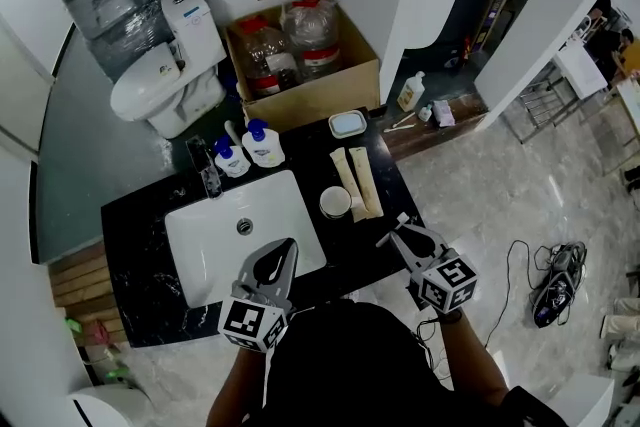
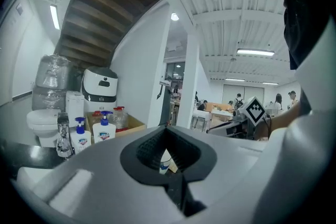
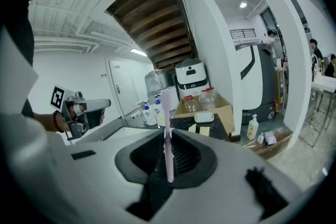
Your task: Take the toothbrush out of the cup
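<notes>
- Right tool (image 1: 393, 233): closed narrow on the toothbrush (image 3: 167, 136). The toothbrush is pale pink and stands upright between the pads, its head above the jaws. It is out of the cup, held over the near right corner of the bench (image 1: 140, 230).
- Left tool (image 1: 285, 250): jaws together, gripping nothing, over the near rim of the sink (image 1: 215, 240).
- Cup (image 1: 336, 202): white, upright on the bench just right of the sink, apart from both tools.
- Two flat packets (image 1: 358, 181): lying side by side, just right of the cup.
- Two pump bottles (image 1: 264, 143): at the far side of the sink, beside the tap (image 1: 207, 173).
- Cardboard box (image 1: 330, 80): beyond the bench, holding large bottles.
</notes>
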Tool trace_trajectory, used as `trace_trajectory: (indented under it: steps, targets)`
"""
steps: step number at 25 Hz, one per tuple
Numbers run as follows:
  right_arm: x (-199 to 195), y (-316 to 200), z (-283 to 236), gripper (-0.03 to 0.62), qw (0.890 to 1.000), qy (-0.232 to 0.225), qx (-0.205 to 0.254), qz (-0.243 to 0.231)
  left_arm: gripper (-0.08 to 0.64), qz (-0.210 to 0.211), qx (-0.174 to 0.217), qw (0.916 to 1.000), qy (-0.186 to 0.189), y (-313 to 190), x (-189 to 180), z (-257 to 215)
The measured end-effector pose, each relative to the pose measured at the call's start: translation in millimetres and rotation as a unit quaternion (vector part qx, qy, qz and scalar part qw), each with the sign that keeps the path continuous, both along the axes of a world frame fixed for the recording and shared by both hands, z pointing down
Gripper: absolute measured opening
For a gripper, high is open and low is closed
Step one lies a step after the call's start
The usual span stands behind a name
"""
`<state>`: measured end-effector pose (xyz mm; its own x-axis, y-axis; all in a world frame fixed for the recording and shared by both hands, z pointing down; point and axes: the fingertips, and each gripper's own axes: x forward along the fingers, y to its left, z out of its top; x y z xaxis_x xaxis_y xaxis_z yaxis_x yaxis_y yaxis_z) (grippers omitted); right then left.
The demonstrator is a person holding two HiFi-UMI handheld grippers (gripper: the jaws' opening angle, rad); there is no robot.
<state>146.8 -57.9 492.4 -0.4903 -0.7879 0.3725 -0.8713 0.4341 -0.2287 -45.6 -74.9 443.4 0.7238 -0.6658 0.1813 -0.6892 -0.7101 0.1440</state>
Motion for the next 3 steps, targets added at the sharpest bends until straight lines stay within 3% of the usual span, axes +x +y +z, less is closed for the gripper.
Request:
trace_trajectory:
  steps: [3]
  targets:
    - [-4.2, 0.0, 1.1, 0.052, 1.000, 0.000, -0.003, -0.009, 0.008, -0.006, -0.001, 1.0000, 0.002, -1.2, -0.6, -0.1]
